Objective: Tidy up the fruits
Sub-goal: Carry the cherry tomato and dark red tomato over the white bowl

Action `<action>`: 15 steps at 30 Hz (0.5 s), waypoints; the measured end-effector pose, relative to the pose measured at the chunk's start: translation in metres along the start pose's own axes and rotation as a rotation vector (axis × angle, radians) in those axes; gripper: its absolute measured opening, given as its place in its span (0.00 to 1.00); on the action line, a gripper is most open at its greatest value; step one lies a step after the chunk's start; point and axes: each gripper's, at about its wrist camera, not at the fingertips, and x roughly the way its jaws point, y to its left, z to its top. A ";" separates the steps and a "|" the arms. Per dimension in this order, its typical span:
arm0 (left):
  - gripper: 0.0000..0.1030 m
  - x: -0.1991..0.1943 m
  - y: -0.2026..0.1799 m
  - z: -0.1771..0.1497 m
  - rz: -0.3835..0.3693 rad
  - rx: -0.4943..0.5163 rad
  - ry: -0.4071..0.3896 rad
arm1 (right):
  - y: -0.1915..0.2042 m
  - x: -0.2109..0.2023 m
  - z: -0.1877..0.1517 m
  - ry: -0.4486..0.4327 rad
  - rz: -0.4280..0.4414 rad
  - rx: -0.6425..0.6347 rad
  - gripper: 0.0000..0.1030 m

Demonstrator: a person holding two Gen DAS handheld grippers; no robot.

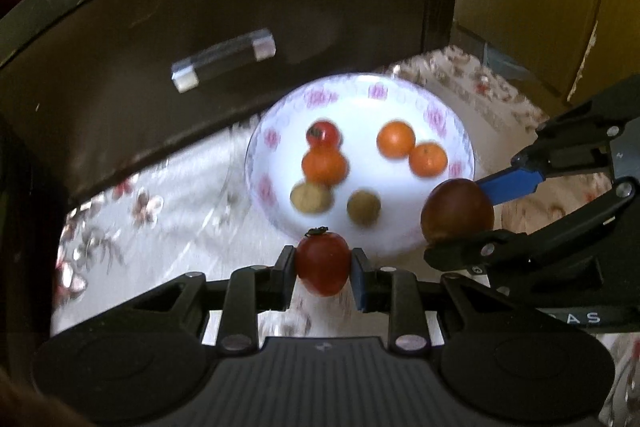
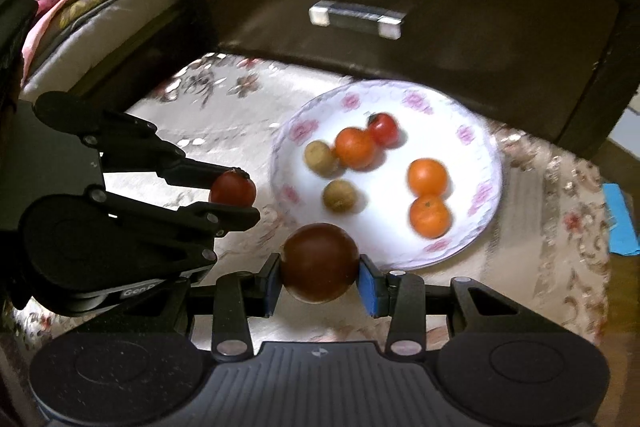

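Floral plate holds three oranges, one small tomato, two brownish fruits. Left tongs clamp a red tomato; right tongs clamp a dark plum.

Left tongs clamped on fruit; right tongs likewise, side by side.

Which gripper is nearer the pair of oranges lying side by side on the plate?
Right. The right gripper, holding a dark fruit, sits just off the plate rim beside the oranges. The left gripper, holding a red tomato, is farther off.
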 end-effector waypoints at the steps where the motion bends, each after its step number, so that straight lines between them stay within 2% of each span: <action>1: 0.35 0.003 -0.001 0.005 -0.001 0.000 -0.004 | -0.004 -0.001 0.002 -0.004 -0.007 0.007 0.32; 8: 0.35 0.020 0.001 0.037 0.004 0.008 -0.011 | -0.034 0.000 0.019 -0.039 -0.049 0.042 0.32; 15: 0.35 0.039 0.003 0.053 0.013 0.021 0.009 | -0.051 0.009 0.027 -0.060 -0.063 0.053 0.33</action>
